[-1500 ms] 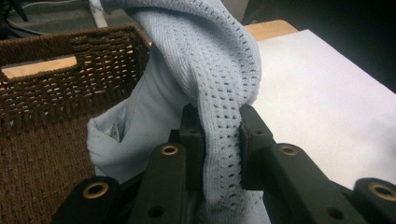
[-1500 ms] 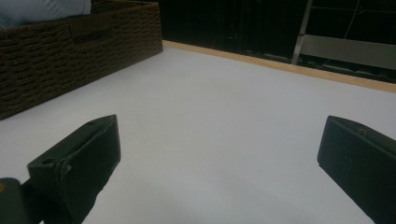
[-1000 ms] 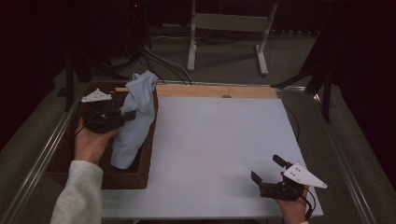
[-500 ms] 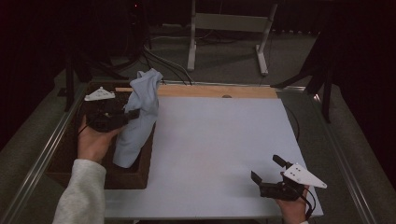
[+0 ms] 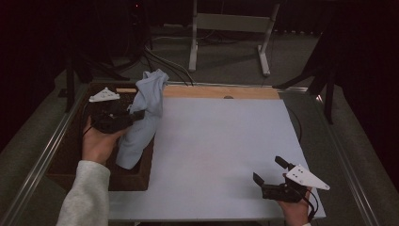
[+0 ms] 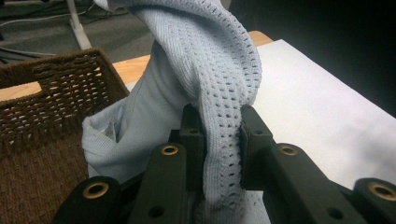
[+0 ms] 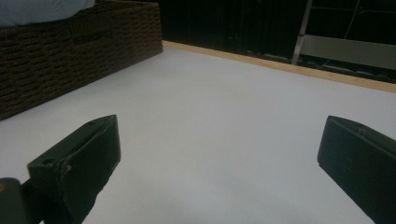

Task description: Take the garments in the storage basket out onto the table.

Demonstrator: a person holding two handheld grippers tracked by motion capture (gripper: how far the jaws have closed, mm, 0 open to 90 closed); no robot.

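- Dark room; a white table (image 5: 221,155) with a wooden strip along its far edge, and a brown woven basket (image 5: 70,155) at its left side serves as landmark.
- Pale blue knit cloth (image 5: 143,117) hangs half out of the basket: its upper part is bunched and raised above the basket's table-side rim, its lower end trails down inside.
- Left gripper (image 6: 219,135) over the basket, fingers narrow and clamped on a fold of the cloth; the knit is pinched between the pads.
- Right gripper (image 5: 268,172) well away from the basket, low at the near right of the table, fingers wide, nothing between them.
- Step in hand, as I read it: lifting the cloth out of the basket.
- Next move likely calls for raising the cloth until its trailing end clears the basket rim, then carrying it over the table; the right gripper is free to catch a loose edge.
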